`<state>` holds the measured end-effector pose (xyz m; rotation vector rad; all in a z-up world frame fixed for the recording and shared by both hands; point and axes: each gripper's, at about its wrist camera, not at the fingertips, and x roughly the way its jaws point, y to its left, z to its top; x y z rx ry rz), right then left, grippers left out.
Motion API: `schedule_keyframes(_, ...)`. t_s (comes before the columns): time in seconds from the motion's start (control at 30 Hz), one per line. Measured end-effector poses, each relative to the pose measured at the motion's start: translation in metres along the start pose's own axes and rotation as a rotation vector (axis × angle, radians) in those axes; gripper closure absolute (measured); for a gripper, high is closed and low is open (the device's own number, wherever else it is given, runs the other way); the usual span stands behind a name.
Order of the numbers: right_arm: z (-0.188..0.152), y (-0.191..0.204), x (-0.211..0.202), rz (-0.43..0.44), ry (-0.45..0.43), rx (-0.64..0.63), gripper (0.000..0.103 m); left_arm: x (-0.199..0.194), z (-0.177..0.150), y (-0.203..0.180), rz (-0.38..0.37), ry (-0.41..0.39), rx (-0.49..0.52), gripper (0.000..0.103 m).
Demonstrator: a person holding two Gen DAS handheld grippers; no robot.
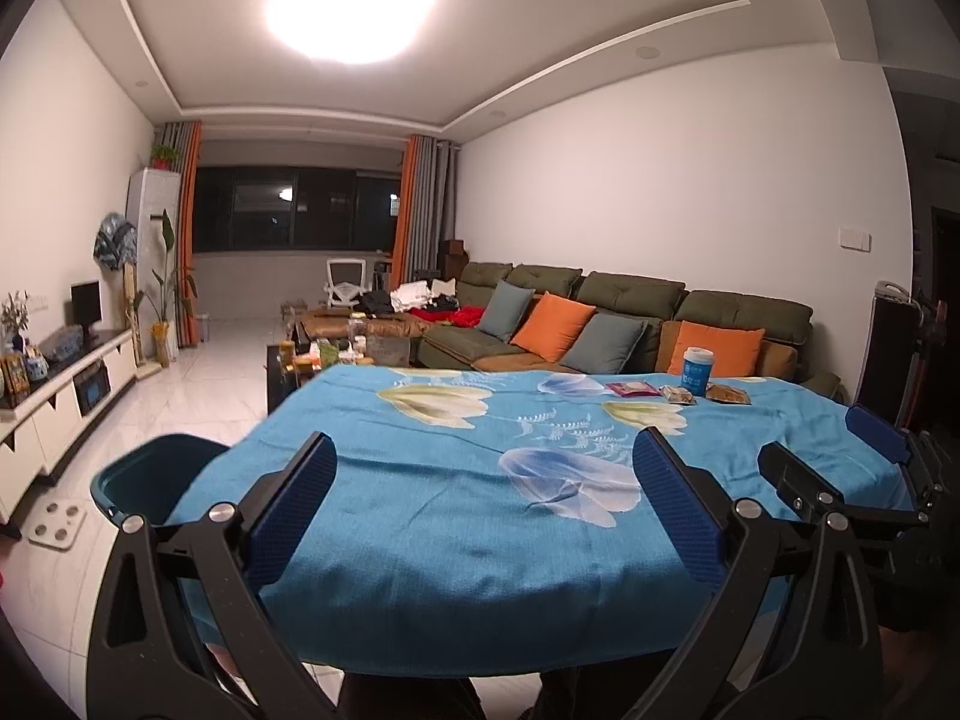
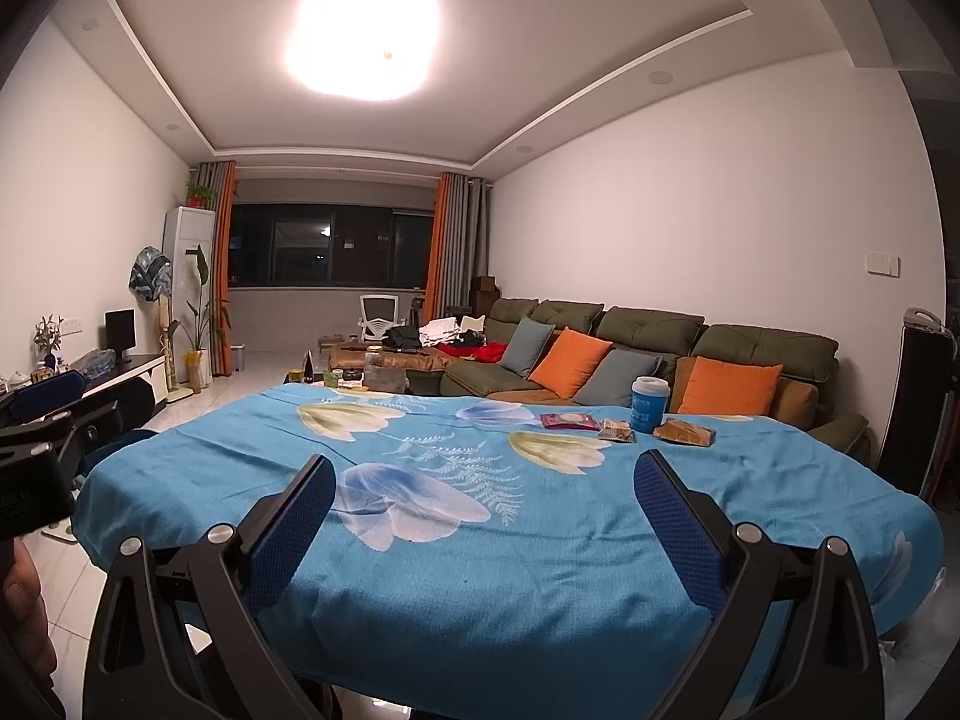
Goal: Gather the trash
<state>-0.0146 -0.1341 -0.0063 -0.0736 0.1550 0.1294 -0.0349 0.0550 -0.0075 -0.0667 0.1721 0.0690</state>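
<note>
A blue paper cup point(image 1: 696, 370) point(image 2: 647, 404) stands at the far right of a table covered by a blue flowered cloth point(image 1: 480, 468) point(image 2: 480, 540). Beside it lie a red snack wrapper point(image 1: 635, 389) point(image 2: 569, 420), a small clear packet point(image 1: 678, 396) point(image 2: 617, 431) and a brown packet point(image 1: 728, 394) point(image 2: 684, 433). My left gripper point(image 1: 485, 456) is open and empty over the table's near edge. My right gripper point(image 2: 483, 477) is open and empty, also at the near edge, and shows at the right of the left wrist view point(image 1: 840, 450). A dark green bin point(image 1: 153, 474) stands on the floor left of the table.
A green sofa point(image 1: 630, 312) with orange and grey cushions runs behind the table. A cluttered coffee table point(image 1: 336, 348) stands beyond the far edge. A white TV cabinet point(image 1: 66, 396) lines the left wall. A white scale point(image 1: 57, 525) lies on the tiled floor.
</note>
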Motion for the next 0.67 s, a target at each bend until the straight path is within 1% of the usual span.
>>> schedule_keyframes(0.53, -0.003, -0.006, 0.006, -0.017, 0.008, 0.024, 0.007, 0.004, 0.0, -0.005, 0.007, -0.001, 0.033, 0.006)
schedule_keyframes(0.67, 0.002, -0.021, 0.018, -0.034, 0.011, 0.036, 0.007, 0.019, 0.006, -0.005, 0.004, 0.023, 0.07, 0.006)
